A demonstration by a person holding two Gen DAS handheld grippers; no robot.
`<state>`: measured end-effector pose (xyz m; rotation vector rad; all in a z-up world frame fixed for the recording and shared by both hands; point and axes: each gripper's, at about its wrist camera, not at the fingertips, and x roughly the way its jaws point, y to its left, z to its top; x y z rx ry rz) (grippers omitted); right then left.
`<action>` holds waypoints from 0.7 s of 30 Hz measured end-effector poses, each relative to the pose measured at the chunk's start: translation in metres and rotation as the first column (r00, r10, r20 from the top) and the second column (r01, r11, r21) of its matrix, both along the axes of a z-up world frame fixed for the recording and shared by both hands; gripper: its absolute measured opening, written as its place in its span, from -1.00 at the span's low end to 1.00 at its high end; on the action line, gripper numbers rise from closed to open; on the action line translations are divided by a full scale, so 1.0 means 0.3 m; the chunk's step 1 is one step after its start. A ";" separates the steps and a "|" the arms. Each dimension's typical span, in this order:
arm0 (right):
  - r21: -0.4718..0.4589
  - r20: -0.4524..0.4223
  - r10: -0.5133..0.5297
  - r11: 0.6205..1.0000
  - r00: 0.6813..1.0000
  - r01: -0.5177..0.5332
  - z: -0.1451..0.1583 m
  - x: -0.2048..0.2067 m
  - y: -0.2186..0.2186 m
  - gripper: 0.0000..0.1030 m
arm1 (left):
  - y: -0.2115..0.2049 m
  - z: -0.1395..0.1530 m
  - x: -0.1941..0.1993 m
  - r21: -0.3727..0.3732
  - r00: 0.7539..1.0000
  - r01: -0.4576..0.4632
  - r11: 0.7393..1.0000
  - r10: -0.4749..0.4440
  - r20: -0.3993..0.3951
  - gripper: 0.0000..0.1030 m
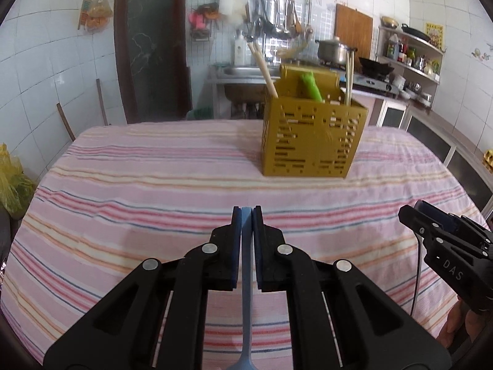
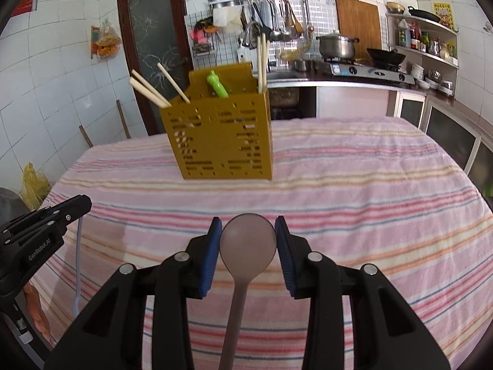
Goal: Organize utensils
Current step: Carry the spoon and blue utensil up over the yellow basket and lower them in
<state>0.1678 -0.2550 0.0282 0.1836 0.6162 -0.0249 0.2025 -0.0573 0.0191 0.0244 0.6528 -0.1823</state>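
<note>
A mustard-yellow slotted utensil holder [image 1: 311, 135] [image 2: 220, 138] stands on the striped tablecloth, holding several wooden chopsticks [image 2: 151, 91] and a green utensil [image 2: 217, 84]. My left gripper [image 1: 246, 215] is shut on the handle of a blue spoon [image 1: 246, 277], held above the cloth in front of the holder. My right gripper [image 2: 248, 231] is shut on the bowl of a brown spoon [image 2: 248, 243], its handle running back under the camera. Each gripper shows at the edge of the other's view: the right gripper [image 1: 443, 234] and the left gripper [image 2: 46, 225].
The table [image 2: 369, 185] has a pink striped cloth. Behind it are a sink, a stove with a pot [image 2: 337, 46] and wok, shelves [image 2: 431, 49] at the right and a dark door [image 2: 154, 46] at the left. A yellow bag [image 1: 9, 182] sits left of the table.
</note>
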 end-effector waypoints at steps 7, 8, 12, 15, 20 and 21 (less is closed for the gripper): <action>-0.006 0.066 -0.015 1.000 0.998 0.016 0.082 0.021 -0.012 -0.30 | 0.014 0.081 0.017 -0.033 0.999 0.014 0.999 -0.012 0.047 -0.88; -0.006 0.074 -0.018 1.000 0.997 0.018 0.090 0.023 -0.014 -0.30 | 0.014 0.102 0.019 -0.035 0.998 0.020 0.999 -0.018 0.063 -0.88; -0.007 0.123 -0.031 0.999 0.992 0.033 0.164 0.037 -0.032 -0.30 | 0.013 0.180 0.024 -0.064 0.993 0.045 0.997 -0.037 0.113 -0.89; -0.013 0.161 -0.037 0.999 0.986 0.040 0.223 0.042 -0.042 -0.30 | 0.010 0.238 0.024 -0.080 0.987 0.066 0.995 -0.053 0.151 -0.89; -0.023 0.222 -0.050 0.998 0.974 0.056 0.315 0.077 -0.064 -0.30 | -0.006 0.337 0.038 -0.098 0.975 0.089 0.991 -0.067 0.212 -0.89; -0.027 0.239 -0.053 0.998 0.970 0.061 0.336 0.086 -0.069 -0.30 | -0.009 0.350 0.043 -0.100 0.973 0.092 0.991 -0.068 0.219 -0.89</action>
